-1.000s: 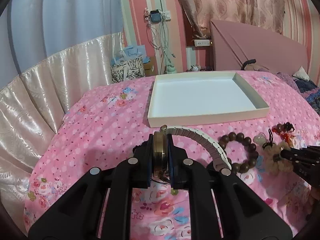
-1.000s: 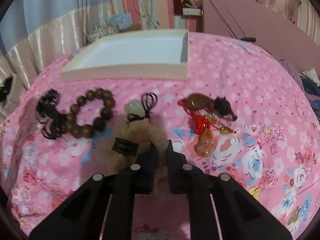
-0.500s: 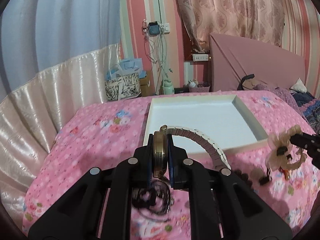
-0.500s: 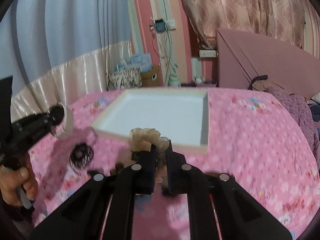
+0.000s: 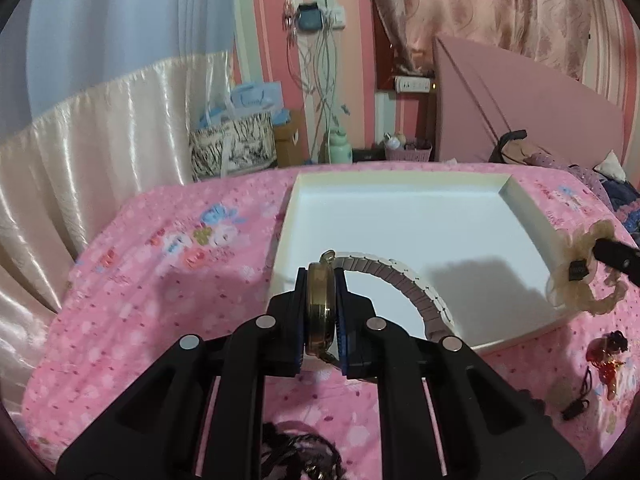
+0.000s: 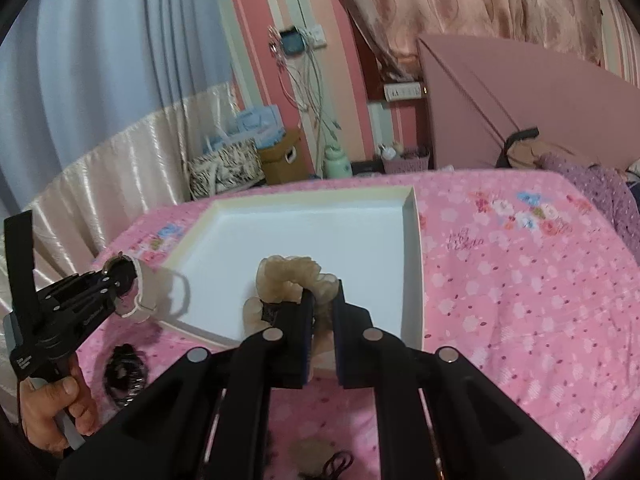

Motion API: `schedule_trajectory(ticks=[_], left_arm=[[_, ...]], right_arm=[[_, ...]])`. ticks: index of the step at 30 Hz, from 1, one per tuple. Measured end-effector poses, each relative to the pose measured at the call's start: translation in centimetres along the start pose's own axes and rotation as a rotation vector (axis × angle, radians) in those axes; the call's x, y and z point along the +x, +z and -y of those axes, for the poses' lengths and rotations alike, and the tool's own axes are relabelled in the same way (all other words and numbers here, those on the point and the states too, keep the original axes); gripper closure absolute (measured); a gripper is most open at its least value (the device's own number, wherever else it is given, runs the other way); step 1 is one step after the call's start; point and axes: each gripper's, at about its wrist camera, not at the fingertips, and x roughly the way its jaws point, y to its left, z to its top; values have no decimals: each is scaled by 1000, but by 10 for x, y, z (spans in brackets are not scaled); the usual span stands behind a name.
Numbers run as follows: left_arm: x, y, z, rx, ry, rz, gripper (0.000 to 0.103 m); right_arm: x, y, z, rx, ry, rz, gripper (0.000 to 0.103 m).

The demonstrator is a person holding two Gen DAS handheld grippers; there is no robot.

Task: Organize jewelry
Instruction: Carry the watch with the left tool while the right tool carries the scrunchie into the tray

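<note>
My left gripper is shut on a gold-cased watch; its pale link band arcs out over the near-left corner of the white tray. My right gripper is shut on a beige ruffled scrunchie above the tray's near edge. In the left wrist view the scrunchie hangs at the tray's right wall. The right wrist view shows the left gripper with the watch at the tray's left corner, held by a hand.
The tray lies on a pink floral bedspread. A black tangled piece lies below the left gripper. A red charm and a pale pendant on a black cord lie near the tray's right corner. A satin bed skirt drops at left.
Both grippers rose from the jewelry on the bedspread and moved forward to the tray, the left carrying the watch, the right lifting the scrunchie off the bed. The bead bracelet dropped out of sight.
</note>
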Motion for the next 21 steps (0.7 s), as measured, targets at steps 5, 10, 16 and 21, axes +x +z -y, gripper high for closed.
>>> schedule_trajectory(ticks=[5,10,16,21], left_arm=[[26,-4,3,-4,7,-35,92],[42,-12,8,-2,13,-65,91],[47,-12,7,-4,18,-94,90],[49,-12,-4,-29,26,-105,74]], right_arm=[[25,-9,10,-17,-39,-41,95],[42,-15,2,-112,-148,-56,95],[51,-18,8,-136,-220,-94,95],[61,-26,13,-148,-248,-127,94]])
